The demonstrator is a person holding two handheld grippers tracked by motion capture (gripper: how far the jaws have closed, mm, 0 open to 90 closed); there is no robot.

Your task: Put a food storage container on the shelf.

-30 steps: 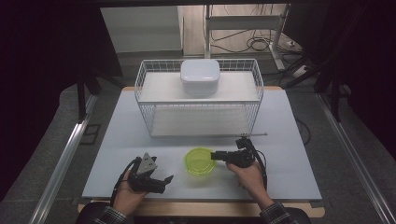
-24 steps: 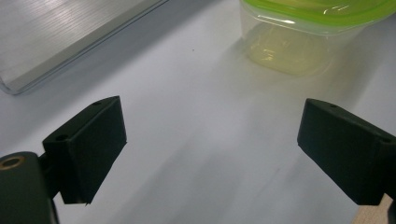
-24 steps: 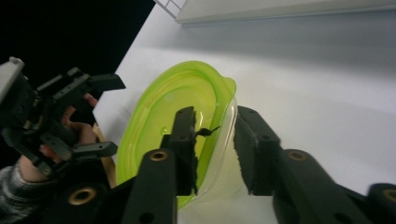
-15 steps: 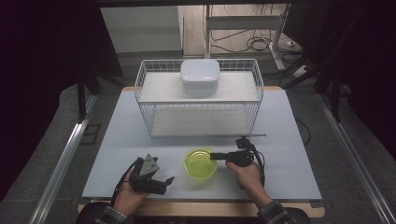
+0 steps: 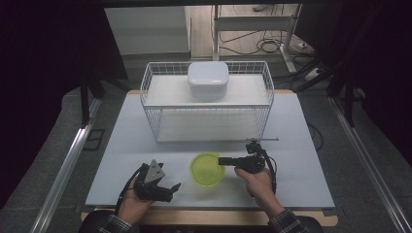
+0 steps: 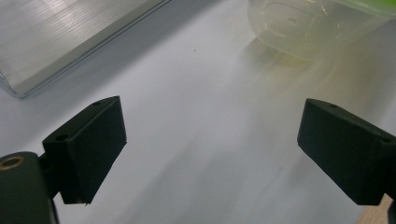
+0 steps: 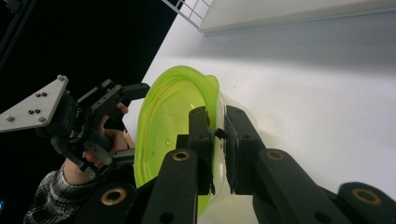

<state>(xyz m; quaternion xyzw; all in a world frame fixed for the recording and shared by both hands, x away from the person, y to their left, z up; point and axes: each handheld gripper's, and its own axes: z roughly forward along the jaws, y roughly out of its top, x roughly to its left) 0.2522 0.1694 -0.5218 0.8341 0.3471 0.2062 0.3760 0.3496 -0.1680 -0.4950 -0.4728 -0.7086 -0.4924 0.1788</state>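
At counter's near middle: bowl [image 5: 207,168] upright, below rack [image 5: 208,104] | right gripper [image 5: 224,161] at bowl's 3 o'clock, jaws just closed, clamped on rim | left gripper [image 5: 173,187] at 8 o'clock, farther, jaws spread, empty

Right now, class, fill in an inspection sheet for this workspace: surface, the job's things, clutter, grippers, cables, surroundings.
Surface: white table top, bare at its right side.
Job's things: yellow-green bowl upright near the front edge.
Clutter: white wire rack at the back, with a white lidded container on its top shelf.
Grippers: right gripper has just been closing and its jaws clamp the bowl's rim; left gripper stands open on nothing, beside the bowl.
Cables: a black cable trails from the right gripper; more lie on the floor behind.
Surroundings: dark curtains, grey floor, metal rails at both sides.
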